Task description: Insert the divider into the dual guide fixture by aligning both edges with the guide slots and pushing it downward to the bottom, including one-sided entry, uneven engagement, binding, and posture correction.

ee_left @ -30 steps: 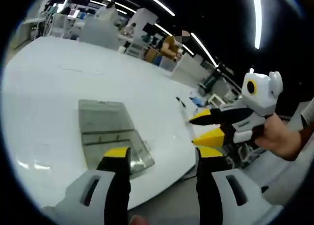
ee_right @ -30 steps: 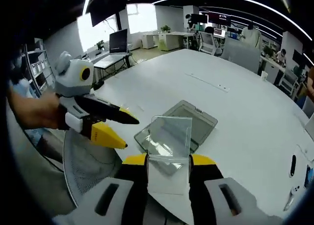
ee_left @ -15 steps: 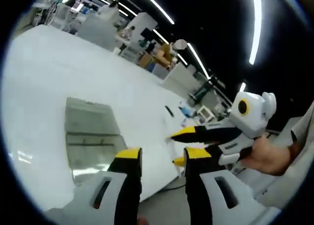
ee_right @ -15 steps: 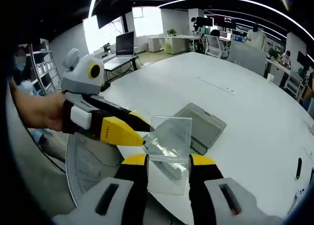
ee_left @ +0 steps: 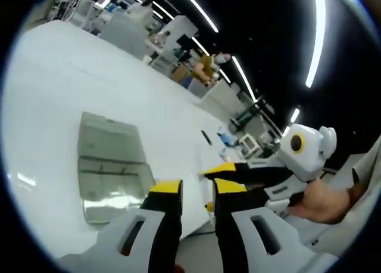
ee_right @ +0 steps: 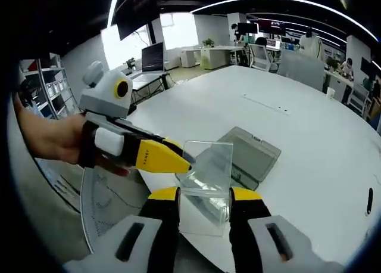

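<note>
Divider (ee_right: 205, 186), a clear square sheet, stands upright pinched between the right gripper (ee_right: 204, 195) jaws, which grip its lower left and right edges; the sheet's top half rises free above the yellow tips. It hangs over the near edge of the white table (ee_right: 309, 142), just in front of the fixture (ee_right: 247, 157), a flat grey-clear tray with ribs on its floor, lying on the table beyond; seen through the sheet, the tray's near end overlaps it, but whether the two touch cannot be told. In the right gripper view the left gripper (ee_right: 178, 160) comes in from the left, held in a hand (ee_right: 53, 139), its yellow tips meeting in a point right at the divider's upper left edge; contact looks likely but is not certain. In the left gripper view the left gripper (ee_left: 196, 189) has its own jaws drawn close with only a narrow slot between the yellow pads, and nothing can be made out in that slot, since a clear sheet edge would be hard to see there. Same view: fixture (ee_left: 110, 166) sits on the table (ee_left: 53, 76) to the left of the jaws, near the table edge, and the right gripper (ee_left: 223, 170) enters from the right just beside the left one's tips, held in a hand (ee_left: 318, 198). Office desks and ceiling light strips (ee_left: 315, 40) fill the far background.
</note>
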A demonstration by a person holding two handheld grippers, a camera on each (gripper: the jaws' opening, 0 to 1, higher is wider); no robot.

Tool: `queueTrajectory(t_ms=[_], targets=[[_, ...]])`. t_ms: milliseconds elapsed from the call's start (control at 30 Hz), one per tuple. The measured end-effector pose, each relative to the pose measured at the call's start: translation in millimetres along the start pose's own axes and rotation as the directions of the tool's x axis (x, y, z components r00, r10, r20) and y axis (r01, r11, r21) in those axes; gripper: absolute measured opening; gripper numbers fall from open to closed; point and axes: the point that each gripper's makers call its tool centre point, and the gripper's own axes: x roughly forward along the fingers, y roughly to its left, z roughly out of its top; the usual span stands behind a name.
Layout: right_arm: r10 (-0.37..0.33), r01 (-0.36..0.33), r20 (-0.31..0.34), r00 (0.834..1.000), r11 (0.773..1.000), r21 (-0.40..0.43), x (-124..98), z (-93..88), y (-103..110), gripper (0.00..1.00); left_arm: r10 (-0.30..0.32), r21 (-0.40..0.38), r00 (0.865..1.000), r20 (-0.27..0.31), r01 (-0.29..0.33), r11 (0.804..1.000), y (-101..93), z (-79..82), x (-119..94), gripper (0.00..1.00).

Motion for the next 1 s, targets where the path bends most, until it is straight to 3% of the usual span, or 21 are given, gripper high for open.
queueTrajectory(t_ms=[1000], targets=[[0.011, -0.011, 0.016, 1.000, 1.000, 0.029, 8.0, 2.3, 5.6, 0.28, 0.005, -0.098, 1.000, 0.021, -0.002, 0.995, 6.9, 2.5, 4.9, 0.00]])
